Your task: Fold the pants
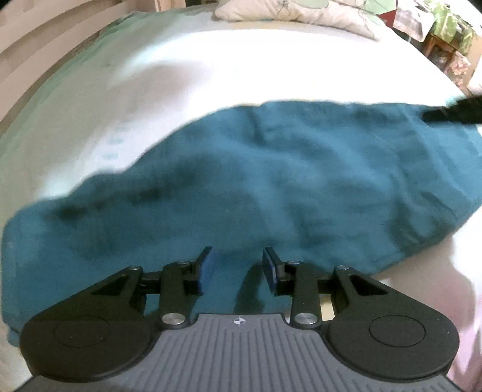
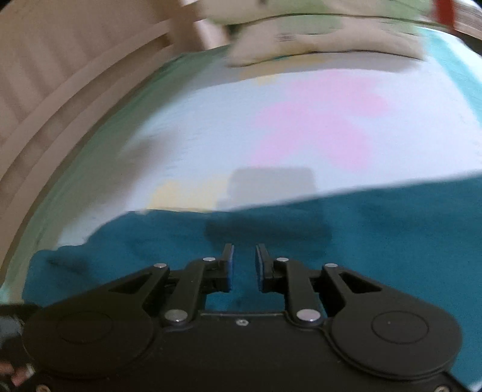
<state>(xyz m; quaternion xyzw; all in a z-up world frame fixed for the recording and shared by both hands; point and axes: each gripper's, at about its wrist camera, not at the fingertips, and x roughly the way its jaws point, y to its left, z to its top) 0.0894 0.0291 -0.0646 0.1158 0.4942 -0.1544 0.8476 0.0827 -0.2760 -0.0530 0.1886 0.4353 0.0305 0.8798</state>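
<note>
— Teal cloth, that's the pants (image 1: 256,181), lying flat on the pale sheet (image 1: 180,75) of a bed. Which way do they run?

— In the left wrist view the long axis goes across the frame, from a squared end low on the left up toward the right edge. A hem shows along the lower right side. They look folded lengthwise already, one leg over the other, though that's my reading of the shape.

— And the left gripper (image 1: 238,268)?

— Right over the near edge of the cloth, pointing steeply down at it. Its jaws stand partly apart with nothing between the blue pads; only fabric underneath. It isn't holding anything.

— The right gripper (image 2: 244,265)?

— Also above the pants (image 2: 361,241), and its picture is blurred. The jaws are apart by a narrow gap, empty. The far edge of the cloth runs across just beyond its tips. A dark shape at the right edge of the left view is probably this gripper, near that end of the pants.

— So who takes which end?

— I'd judge each hand is nearer its own end: left for the squared end, right for the other. The next fold would bring one end across along that long axis.

— Any labels or writing?

— None readable. Faint marks on the sheet and a print on the pillow (image 1: 301,15) are too blurred to make out.
</note>
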